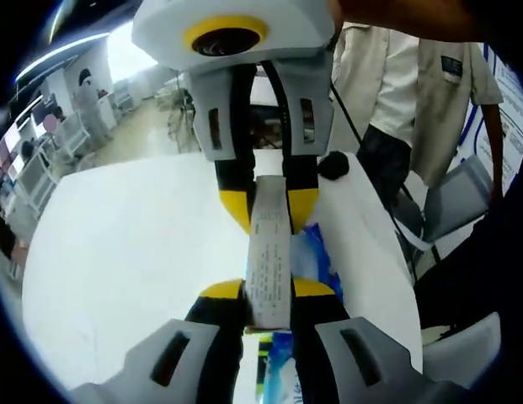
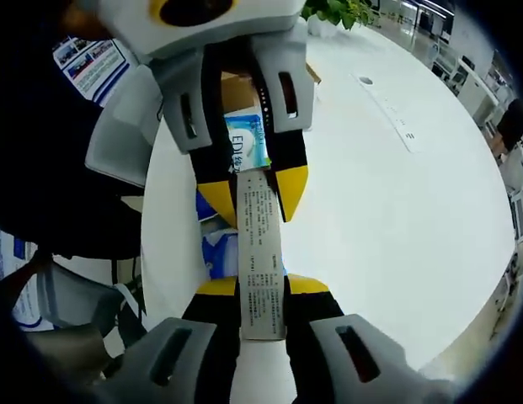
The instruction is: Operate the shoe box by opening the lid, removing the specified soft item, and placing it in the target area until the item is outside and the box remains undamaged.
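Note:
A narrow white item printed with small text (image 1: 269, 252) is seen edge-on, hanging above the table between two grippers that face each other. My left gripper (image 1: 269, 290) is shut on its near end, and my right gripper (image 1: 268, 206) comes down from the top of the left gripper view, shut on its far end. In the right gripper view the same printed item (image 2: 261, 252) runs from my right gripper (image 2: 261, 286) up to the left gripper (image 2: 253, 189). Blue-and-white soft packs (image 2: 244, 143) lie below it, beside a brown cardboard box (image 2: 236, 88).
The white table (image 1: 143, 252) spreads out to the left. A small black object (image 1: 334, 164) sits near its far edge. A person in a pale shirt (image 1: 404, 76) stands by a grey chair (image 1: 455, 202). A plant (image 2: 337, 10) stands at the table's far end.

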`<action>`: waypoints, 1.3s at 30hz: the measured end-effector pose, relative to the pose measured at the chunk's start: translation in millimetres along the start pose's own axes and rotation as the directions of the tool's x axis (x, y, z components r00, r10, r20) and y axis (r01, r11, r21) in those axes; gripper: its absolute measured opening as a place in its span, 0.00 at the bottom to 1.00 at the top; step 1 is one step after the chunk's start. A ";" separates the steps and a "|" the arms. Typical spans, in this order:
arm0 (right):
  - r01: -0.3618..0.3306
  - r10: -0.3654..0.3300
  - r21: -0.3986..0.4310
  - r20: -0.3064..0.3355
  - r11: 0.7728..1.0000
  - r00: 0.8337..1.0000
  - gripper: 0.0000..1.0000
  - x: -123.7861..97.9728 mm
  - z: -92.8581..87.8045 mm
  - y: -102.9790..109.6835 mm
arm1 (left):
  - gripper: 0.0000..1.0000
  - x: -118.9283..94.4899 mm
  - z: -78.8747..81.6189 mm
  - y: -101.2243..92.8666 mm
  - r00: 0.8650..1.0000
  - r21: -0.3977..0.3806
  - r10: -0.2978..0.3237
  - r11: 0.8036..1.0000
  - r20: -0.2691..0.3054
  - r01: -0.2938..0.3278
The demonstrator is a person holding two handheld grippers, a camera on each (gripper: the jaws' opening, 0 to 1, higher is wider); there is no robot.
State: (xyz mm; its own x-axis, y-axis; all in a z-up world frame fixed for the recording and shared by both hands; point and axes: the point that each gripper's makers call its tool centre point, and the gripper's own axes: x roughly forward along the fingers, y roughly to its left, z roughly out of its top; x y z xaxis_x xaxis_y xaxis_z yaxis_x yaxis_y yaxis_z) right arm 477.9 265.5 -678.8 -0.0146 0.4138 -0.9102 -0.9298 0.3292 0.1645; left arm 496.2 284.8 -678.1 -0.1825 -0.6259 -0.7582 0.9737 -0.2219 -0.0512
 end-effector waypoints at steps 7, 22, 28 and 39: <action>-0.003 0.003 -0.006 -0.009 1.000 1.000 0.17 6.8 -3.8 -12.1 | 0.17 6.5 -2.6 8.2 1.000 -0.008 0.010 1.000 -0.011 -0.010; -0.019 0.018 -0.033 -0.025 0.999 1.000 0.17 32.9 -15.9 -38.7 | 0.18 30.5 -19.5 26.6 0.999 -0.035 0.035 0.999 -0.033 -0.036; -0.031 0.030 -0.037 -0.030 0.999 0.999 0.17 45.6 -23.1 -40.5 | 0.18 43.6 -29.2 28.6 0.999 -0.053 0.034 0.998 -0.033 -0.036; -0.044 0.043 -0.027 -0.034 0.999 0.999 0.17 59.9 -32.4 -40.0 | 0.18 55.5 -38.5 24.0 0.999 -0.066 0.028 0.997 -0.040 -0.030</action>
State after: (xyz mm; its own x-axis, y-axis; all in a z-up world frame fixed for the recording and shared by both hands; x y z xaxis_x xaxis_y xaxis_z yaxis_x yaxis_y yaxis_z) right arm 502.3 249.6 -752.2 -0.0667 0.3983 -0.9148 -0.9378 0.2881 0.1938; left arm 514.7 273.5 -746.4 -0.1497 -0.6013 -0.7849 0.9857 -0.1532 -0.0707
